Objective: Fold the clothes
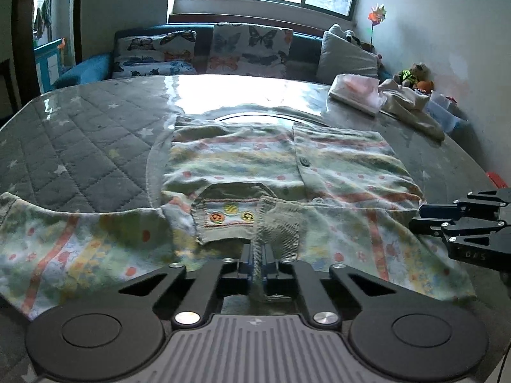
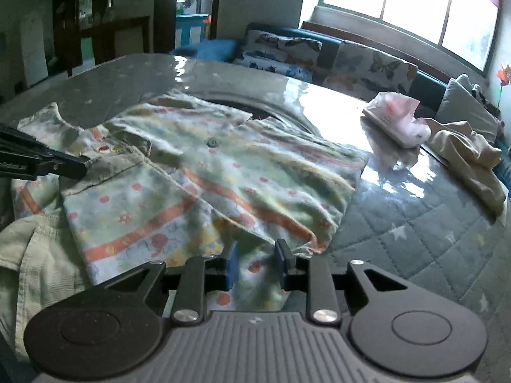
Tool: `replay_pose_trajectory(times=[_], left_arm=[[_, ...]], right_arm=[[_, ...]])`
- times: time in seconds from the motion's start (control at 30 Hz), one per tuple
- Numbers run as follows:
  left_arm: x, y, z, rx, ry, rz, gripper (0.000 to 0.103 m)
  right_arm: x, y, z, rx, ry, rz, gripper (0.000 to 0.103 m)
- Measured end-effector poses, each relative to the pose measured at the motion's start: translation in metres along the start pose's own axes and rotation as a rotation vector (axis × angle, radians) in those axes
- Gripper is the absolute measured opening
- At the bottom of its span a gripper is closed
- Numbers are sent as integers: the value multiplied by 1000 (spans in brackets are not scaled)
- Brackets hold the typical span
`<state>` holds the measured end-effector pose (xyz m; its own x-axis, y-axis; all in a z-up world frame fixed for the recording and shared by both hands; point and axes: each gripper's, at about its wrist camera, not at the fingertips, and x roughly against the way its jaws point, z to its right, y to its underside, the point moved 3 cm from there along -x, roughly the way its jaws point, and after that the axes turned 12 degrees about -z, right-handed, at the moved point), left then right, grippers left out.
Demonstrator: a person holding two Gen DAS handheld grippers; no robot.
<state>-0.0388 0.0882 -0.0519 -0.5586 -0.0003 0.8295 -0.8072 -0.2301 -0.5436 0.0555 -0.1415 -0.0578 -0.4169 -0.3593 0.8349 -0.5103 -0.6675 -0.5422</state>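
I am looking at a soft little shirt (image 1: 281,162) with stripes, dots and round buttons. It is lying on the surface (image 1: 80,134), which has a quilted cloth with stars under a shiny clear cover. My left gripper (image 1: 255,263) is pinching the ribbed green cuff (image 1: 278,223) of a sleeve lying over the shirt. My right gripper (image 2: 255,263) is spread apart over the shirt's near edge. A pink packet (image 2: 394,121) and a cream cloth (image 2: 469,156) are sitting farther back.
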Motion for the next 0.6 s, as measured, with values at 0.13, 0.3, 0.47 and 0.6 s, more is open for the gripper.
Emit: replay_pose_trajectory(times=[0.13, 0.3, 0.47, 0.6], left_arm=[[2, 1, -1, -1, -2, -5, 6], [2, 4, -2, -4, -8, -5, 6], [11, 7, -10, 30, 3, 5, 10], [24, 13, -27, 95, -38, 33, 38]], right_arm=[[10, -3, -4, 2, 1, 28, 30], [9, 2, -13, 19, -13, 23, 37], [14, 7, -19, 17, -27, 28, 42], [24, 14, -29, 26, -63, 42, 50]])
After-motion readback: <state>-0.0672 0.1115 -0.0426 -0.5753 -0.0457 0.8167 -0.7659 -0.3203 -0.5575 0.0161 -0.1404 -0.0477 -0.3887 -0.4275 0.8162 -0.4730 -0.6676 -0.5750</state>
